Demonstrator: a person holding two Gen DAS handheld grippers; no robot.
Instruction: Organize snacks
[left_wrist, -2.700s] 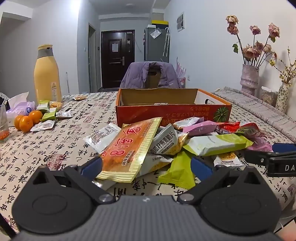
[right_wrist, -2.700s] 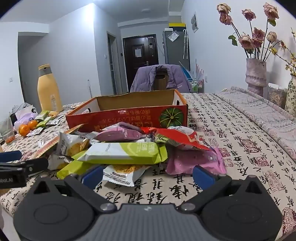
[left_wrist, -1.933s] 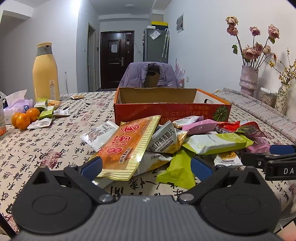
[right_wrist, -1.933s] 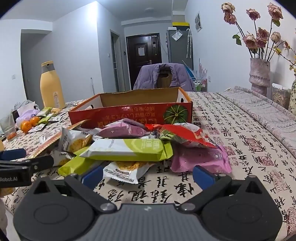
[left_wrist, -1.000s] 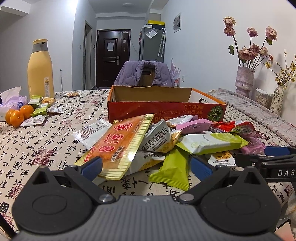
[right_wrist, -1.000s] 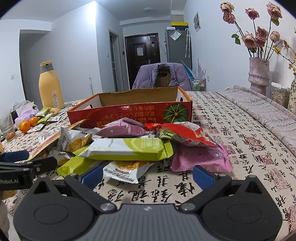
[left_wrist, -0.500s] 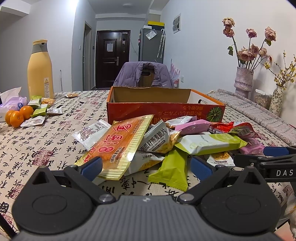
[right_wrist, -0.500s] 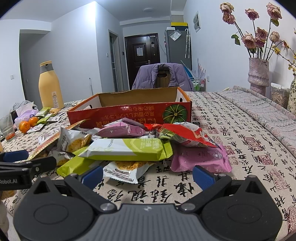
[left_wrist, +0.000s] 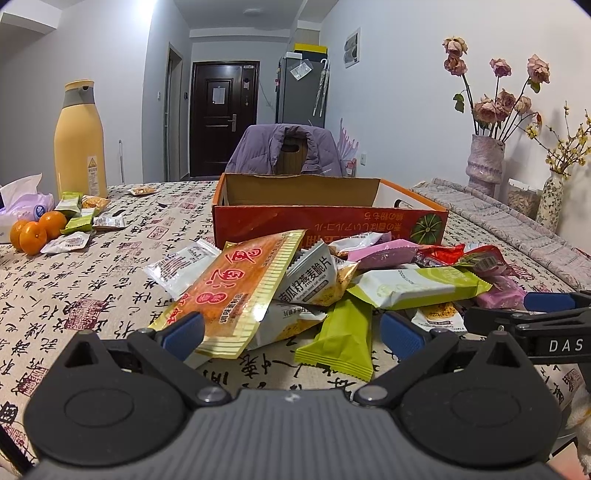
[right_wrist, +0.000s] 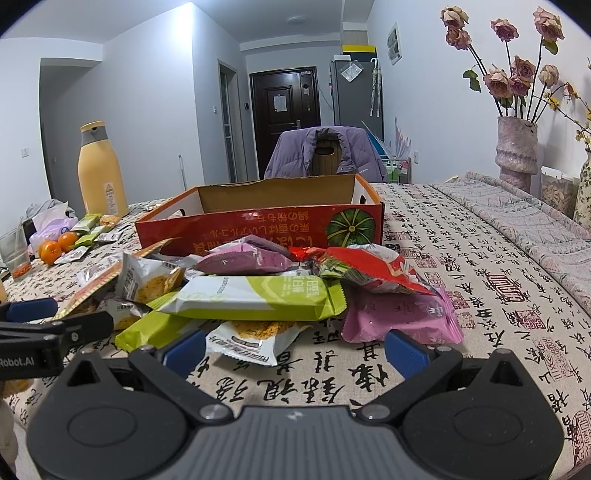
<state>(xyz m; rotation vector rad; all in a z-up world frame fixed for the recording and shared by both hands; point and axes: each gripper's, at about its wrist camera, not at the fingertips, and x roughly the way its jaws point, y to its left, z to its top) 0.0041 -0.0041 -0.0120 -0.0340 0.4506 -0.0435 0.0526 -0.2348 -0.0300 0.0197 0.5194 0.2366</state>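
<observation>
So both grippers are parked low at the near edge of the snack pile, jaws spread wide, nothing in either one.

The left gripper (left_wrist: 291, 330) has the big orange packet (left_wrist: 242, 290) right ahead of its left fingertip; the packet's near end touches or overlaps that blue pad, hard to say which. Its long axis runs from there up and away to the right, toward the red cardboard box (left_wrist: 328, 221) sitting straight ahead behind the pile. Between the fingers lies a plain lime-green packet (left_wrist: 341, 338), long axis roughly pointing away from the gripper, leaning a bit right. Beyond it a white-and-green bar (left_wrist: 417, 288) lies crosswise.

From the right gripper (right_wrist: 293, 352), that same white-and-green bar (right_wrist: 255, 297) is dead ahead, long axis left to right, stacked on top of a small oat-crisp packet (right_wrist: 255, 339) that sits just in front of the open fingers. A pink packet (right_wrist: 400, 314) lies flat by the right fingertip, with a red one (right_wrist: 369, 269) resting on it. The box (right_wrist: 266, 225) is past all that, open side up.

Off to the far left of both grippers: a tall yellow bottle (left_wrist: 79, 138) and some tangerines (left_wrist: 35, 232).
</observation>
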